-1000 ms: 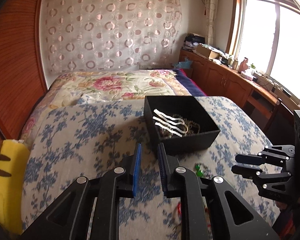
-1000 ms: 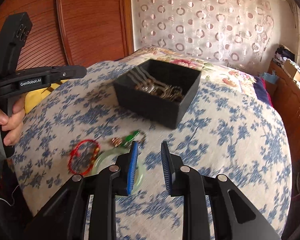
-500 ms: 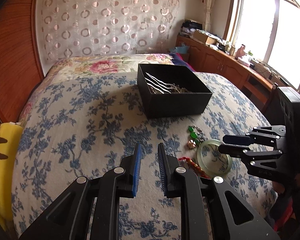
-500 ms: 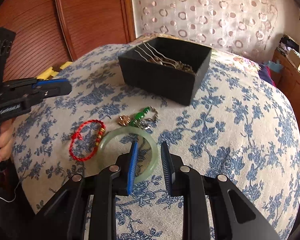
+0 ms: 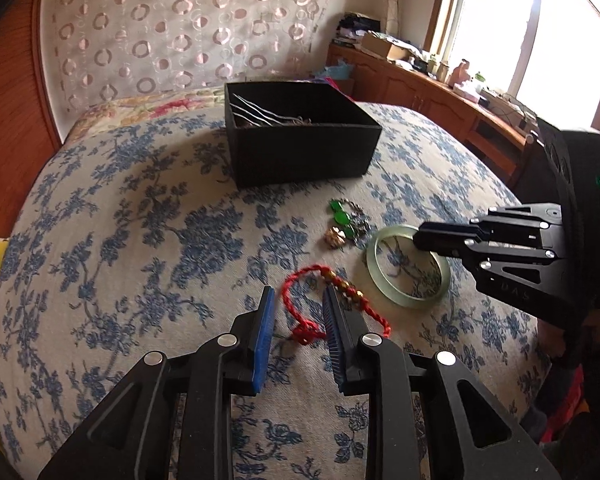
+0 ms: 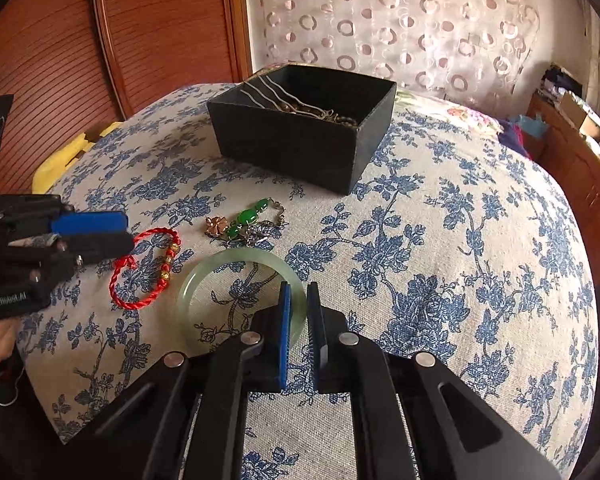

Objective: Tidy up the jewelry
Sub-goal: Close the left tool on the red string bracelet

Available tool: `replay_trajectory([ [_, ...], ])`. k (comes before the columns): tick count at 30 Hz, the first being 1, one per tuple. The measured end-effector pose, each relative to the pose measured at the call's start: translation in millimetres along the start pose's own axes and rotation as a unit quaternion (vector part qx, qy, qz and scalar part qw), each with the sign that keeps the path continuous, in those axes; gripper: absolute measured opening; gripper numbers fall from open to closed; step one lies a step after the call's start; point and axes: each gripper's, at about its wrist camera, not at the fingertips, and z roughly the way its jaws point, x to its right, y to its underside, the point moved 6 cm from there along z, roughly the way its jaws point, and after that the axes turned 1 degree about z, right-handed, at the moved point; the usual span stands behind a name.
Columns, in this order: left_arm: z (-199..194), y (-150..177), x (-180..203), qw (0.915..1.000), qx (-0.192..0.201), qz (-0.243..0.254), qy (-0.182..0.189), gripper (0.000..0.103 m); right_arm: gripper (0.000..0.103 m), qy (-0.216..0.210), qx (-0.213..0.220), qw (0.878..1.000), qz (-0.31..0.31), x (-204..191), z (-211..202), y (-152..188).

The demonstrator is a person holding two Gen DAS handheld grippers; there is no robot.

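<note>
Right gripper (image 6: 297, 312) pinches the pale green jade bangle (image 6: 236, 264) at its near rim, jaws just closing on it.
Left gripper (image 5: 298, 312) spreads its jaws over the red braided cord bracelet with gold beads (image 5: 332, 284), not yet gripping. Both pieces lie on the blue-flowered bedspread (image 6: 460, 240); next, I judge, comes a lift toward the black open box (image 6: 300, 144).
</note>
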Motion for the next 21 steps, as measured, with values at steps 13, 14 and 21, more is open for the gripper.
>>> replay_trajectory([
  [13,6.2,5.3,3.9,0.9996,-0.015,0.011,-0.022,0.023,0.010,-0.016,0.001,1.000,0.015,3.0,-0.5,-0.5],
  [14,6.3,5.3,3.7,0.9996,-0.015,0.010,-0.022,0.023,0.010,-0.016,0.001,1.000,0.015,2.9,-0.6,-0.5],
  [21,5.1,6.6,4.8,0.9995,-0.014,0.013,-0.023,0.023,0.010,-0.017,0.001,1.000,0.016,3.7,-0.4,-0.2],
])
